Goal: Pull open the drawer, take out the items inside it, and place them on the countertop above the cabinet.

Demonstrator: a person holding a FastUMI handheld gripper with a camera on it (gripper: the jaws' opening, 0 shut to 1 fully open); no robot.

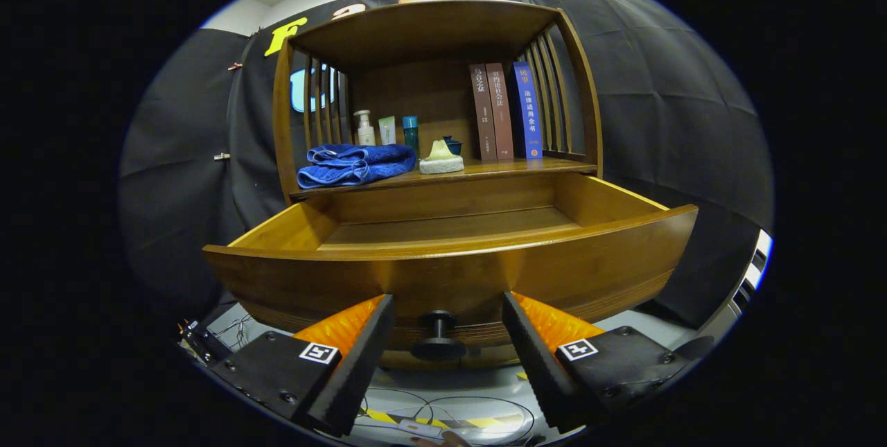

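Warm brown wood makes up the cabinet [429,38], a slatted shelf unit whose drawer [450,274] stands pulled out toward the camera, its inside bare as far as the floor of it shows. On the countertop [513,168] above the drawer, three upright books [506,111] lean together at the right (two brown, one blue). A folded blue towel [355,163] lies at the left of the countertop, with three small bottles [385,129] standing behind it near the back wall. Just right of the towel sits a pale soap-like lump [441,158] on a white pad, a small dark blue cup [452,145] just behind it. The drawer's dark knob [438,336] juts from the front panel. The gripper [448,308] is spread wide, its fingers flanking the knob without touching it.
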